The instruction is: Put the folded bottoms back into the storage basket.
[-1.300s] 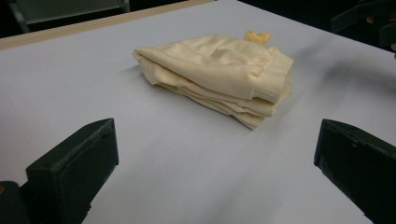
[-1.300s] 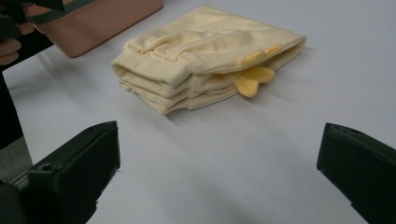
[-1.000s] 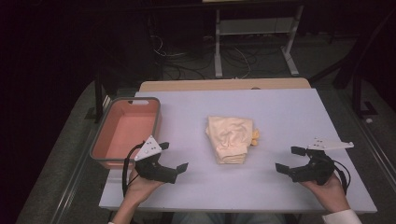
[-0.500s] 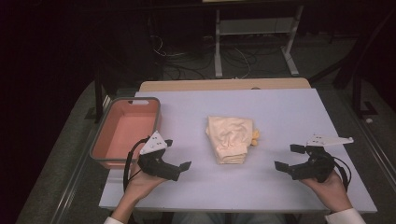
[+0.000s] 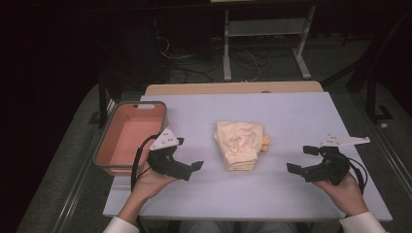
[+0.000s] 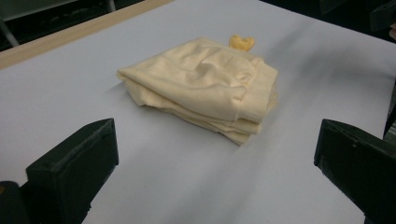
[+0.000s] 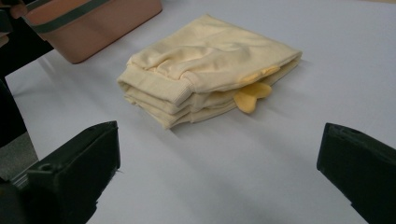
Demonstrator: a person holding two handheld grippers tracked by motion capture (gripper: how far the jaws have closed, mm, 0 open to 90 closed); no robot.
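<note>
A folded pale-yellow garment [image 5: 240, 144] is seen lying flat near the middle of the light table [image 5: 291, 116]; it is stacked in several layers, and a small deeper-yellow piece [image 5: 265, 142] is seen poking out at its right edge; in the right gripper view the same garment [image 7: 205, 65] is shown with that yellow piece [image 7: 251, 95] sticking out from between the layers on the near side; in the left gripper view the garment [image 6: 205, 88] is seen from the other side, the yellow piece [image 6: 242, 42] peeping over its far edge.

The left gripper [image 5: 188, 154] is held in the person's left hand [image 5: 148, 180] at the near left of the table, just right of a salmon-pink bin [image 5: 115, 165] with a grey rim; its jaws are spread wide and nothing is held between them; they are pointed to the right, towards the garment, which is near but not touched; in the left gripper view bare table is seen between the two black jaws.

The right gripper [image 5: 302, 158] is held in the right hand [image 5: 346, 191] at the near right of the table, well apart from the garment; its jaws are likewise spread wide and empty, and are pointed left towards the garment; in the right gripper view the pink bin [image 7: 93, 23] is seen at the far left, beyond the garment.

A strip of wood [image 5: 233, 88] is seen along the table's far edge.
</note>
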